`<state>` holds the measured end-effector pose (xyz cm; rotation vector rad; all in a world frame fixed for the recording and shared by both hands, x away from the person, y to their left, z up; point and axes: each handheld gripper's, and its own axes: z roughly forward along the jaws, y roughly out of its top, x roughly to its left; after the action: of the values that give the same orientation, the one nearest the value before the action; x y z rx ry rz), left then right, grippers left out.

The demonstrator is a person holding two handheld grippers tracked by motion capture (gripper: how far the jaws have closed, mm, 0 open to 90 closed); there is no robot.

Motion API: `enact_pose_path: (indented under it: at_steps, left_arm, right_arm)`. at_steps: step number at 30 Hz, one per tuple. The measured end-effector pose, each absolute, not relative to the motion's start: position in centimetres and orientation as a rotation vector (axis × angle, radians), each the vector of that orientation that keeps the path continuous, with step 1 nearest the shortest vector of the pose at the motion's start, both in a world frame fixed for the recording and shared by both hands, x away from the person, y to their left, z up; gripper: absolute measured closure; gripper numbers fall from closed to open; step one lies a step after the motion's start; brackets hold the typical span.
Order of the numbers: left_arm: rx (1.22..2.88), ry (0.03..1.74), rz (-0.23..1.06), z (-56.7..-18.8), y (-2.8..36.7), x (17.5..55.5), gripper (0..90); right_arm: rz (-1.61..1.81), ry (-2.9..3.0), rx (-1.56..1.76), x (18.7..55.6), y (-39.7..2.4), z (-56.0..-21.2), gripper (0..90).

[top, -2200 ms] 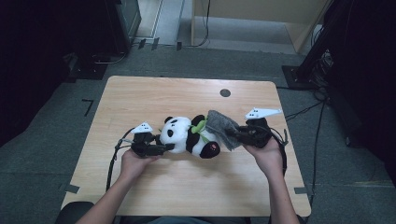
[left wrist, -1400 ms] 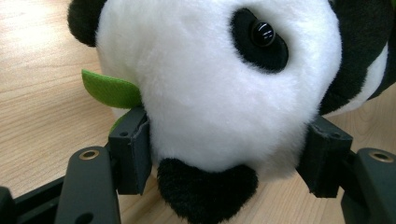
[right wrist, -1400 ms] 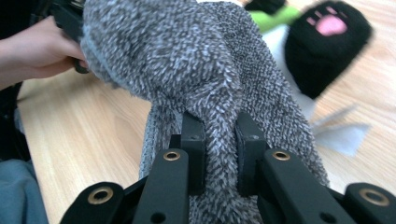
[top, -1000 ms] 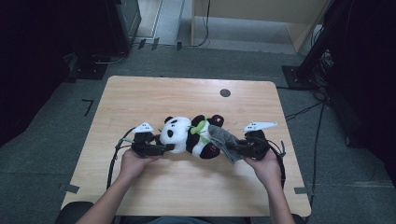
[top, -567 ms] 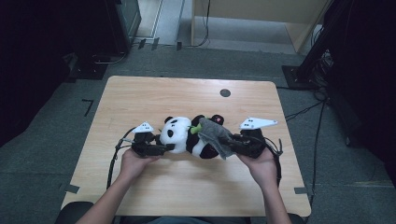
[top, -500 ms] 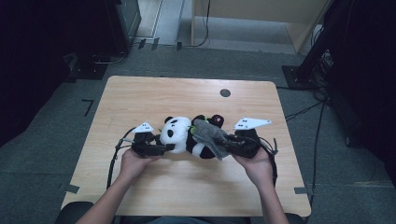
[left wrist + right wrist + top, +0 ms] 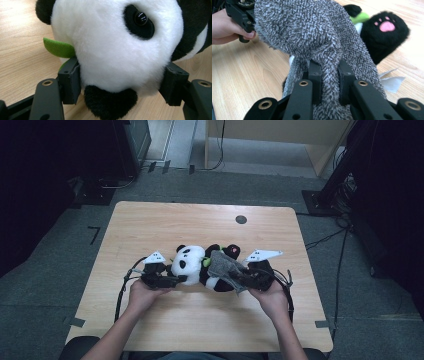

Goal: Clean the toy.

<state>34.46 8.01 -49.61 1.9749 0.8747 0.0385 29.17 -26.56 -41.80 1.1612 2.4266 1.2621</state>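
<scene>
A black-and-white panda plush point(image 7: 192, 264) lies on its side in the middle of the wooden table point(image 7: 150, 225). My left gripper point(image 7: 176, 280) is shut on the panda's white head point(image 7: 112, 45), one pad on each side, with a green felt leaf point(image 7: 58, 47) poking out beside the left pad. My right gripper point(image 7: 241, 278) is shut on a fold of grey terry cloth point(image 7: 312, 32). The cloth point(image 7: 222, 265) drapes over the panda's body. Beyond the cloth a black paw with a pink pad point(image 7: 384, 32) sticks out.
A small dark round hole point(image 7: 241, 219) sits near the table's far edge. A white fabric tag point(image 7: 392, 81) lies on the wood by the paw. Cables trail from both grippers toward the near table edge. Dark equipment and cables stand on the floor around the table.
My right gripper has carried the grey cloth to the left, so it now lies further over the panda's body. The left gripper and the panda's head have stayed put.
</scene>
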Motion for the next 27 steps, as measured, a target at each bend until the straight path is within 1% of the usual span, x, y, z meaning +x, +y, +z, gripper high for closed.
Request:
enact_pose_path:
  at_steps: [4,7,14,17,20,27]
  left_arm:
    - [1.971,0.883,0.03,-49.6,8.0,34.5,30.8]
    - [1.975,0.884,0.031,-49.5,8.0,34.6,30.9]
    - [1.976,0.903,0.031,-49.3,7.9,34.7,31.2]
    - [1.979,0.903,0.034,-49.3,7.9,34.7,31.2]
    - [1.979,0.901,0.029,-49.3,7.9,34.7,31.1]
    - [1.987,0.891,0.036,-49.3,7.9,34.6,30.7]
  right_arm:
    - [1.206,2.414,1.206,29.6,-27.4,-42.4,78.3]
    - [1.232,2.415,1.247,29.9,-28.0,-43.1,78.3]
    - [1.218,2.376,1.318,30.2,-29.6,-43.2,78.3]
    - [1.243,2.345,1.317,30.1,-30.1,-42.4,78.3]
    - [1.28,2.318,1.292,29.8,-29.8,-40.9,78.3]
    - [1.334,2.323,1.195,30.0,-27.0,-38.0,78.3]
